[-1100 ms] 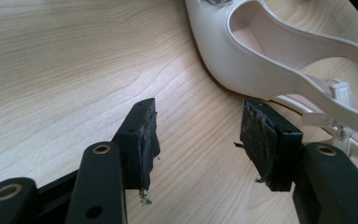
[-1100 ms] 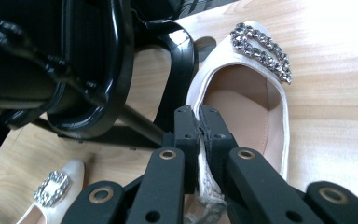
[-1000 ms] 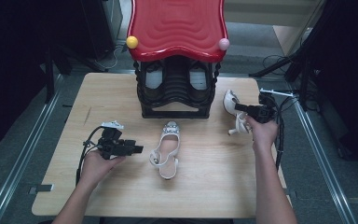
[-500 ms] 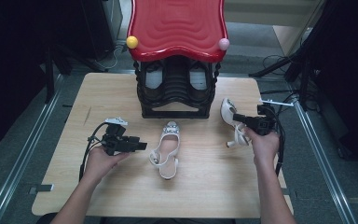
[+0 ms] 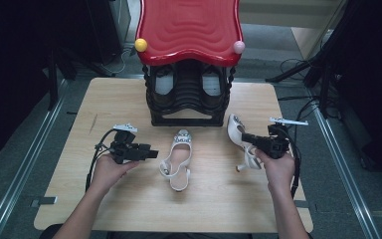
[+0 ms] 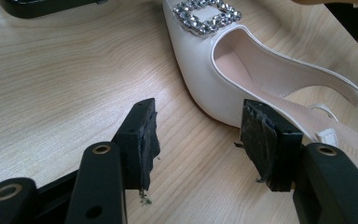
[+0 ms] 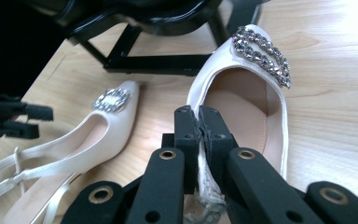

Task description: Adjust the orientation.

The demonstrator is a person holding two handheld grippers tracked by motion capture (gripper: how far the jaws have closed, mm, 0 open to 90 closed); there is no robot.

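The right gripper [image 7: 199,122] has its jaws pinched narrowly on the side wall of a white heeled shoe [image 7: 256,93], beside the opening, so that the held shoe [image 5: 238,134] stands tilted with its toe toward the black shoe rack [image 5: 188,94] and its heel [image 5: 242,164] at or just above the surface [image 5: 129,99]; contact there cannot be told. The left gripper [image 6: 196,135] has its jaws standing wide with nothing between them. They are aimed at the flank of the second white shoe [image 6: 242,79], and one pad [image 6: 261,140] is just beside its side without visibly pressing.

The second shoe [image 5: 178,159] lies flat at mid-surface, its jewelled buckle [image 5: 183,134] toward the rack and its slingback strap toward the person. The rack stands at the far edge under a red wavy top [image 5: 189,27], and its upper tier appears to hold shoes already.

Judged step: the right hand is carrying one shoe of the pair, probably for stowing in the rack, while the left is poised to take the other. The next move calls for turning the held shoe toe-first into a free tier without catching heel or strap on the frame, and for the left jaws to close across the second shoe's side wall.

Room for moving: bare surface lies to both sides and in front of the person. The rack's base sits near both shoes, and the right hand [image 5: 278,167] works nearer the right edge than the left does to its own.
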